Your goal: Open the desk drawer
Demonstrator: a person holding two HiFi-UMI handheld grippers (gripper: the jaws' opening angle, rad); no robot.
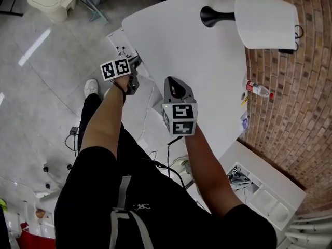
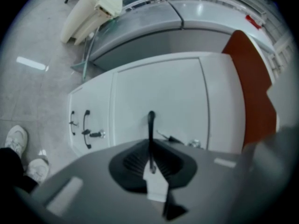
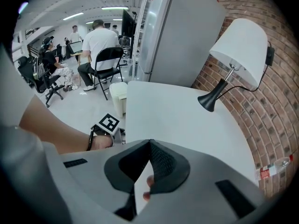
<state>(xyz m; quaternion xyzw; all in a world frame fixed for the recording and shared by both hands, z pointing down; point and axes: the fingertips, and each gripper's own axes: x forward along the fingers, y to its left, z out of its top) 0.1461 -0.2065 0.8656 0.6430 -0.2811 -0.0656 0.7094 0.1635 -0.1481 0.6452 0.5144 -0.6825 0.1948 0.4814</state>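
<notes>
The white drawer unit (image 2: 159, 92) stands at the left end of the white desk (image 1: 202, 56). In the left gripper view a thin black handle (image 2: 150, 120) runs straight between the pads, and my left gripper (image 2: 151, 146) is shut on it. A small key (image 2: 194, 144) sits just right of that handle. Two more black handles (image 2: 86, 127) and another key show on the face further left. In the head view the left gripper (image 1: 136, 64) sits low at the desk's left edge. My right gripper (image 3: 150, 146) is shut with nothing in it and hangs over the desk's near edge (image 1: 175, 87).
A white-shaded lamp (image 1: 262, 17) with a black base stands at the desk's far end, against a brick wall (image 1: 295, 102). A plastic bottle (image 1: 258, 88) lies at the desk's right rim. Cables trail on the floor (image 1: 150, 154). My shoes (image 2: 16, 141) are beside the unit. People sit at the back (image 3: 98, 45).
</notes>
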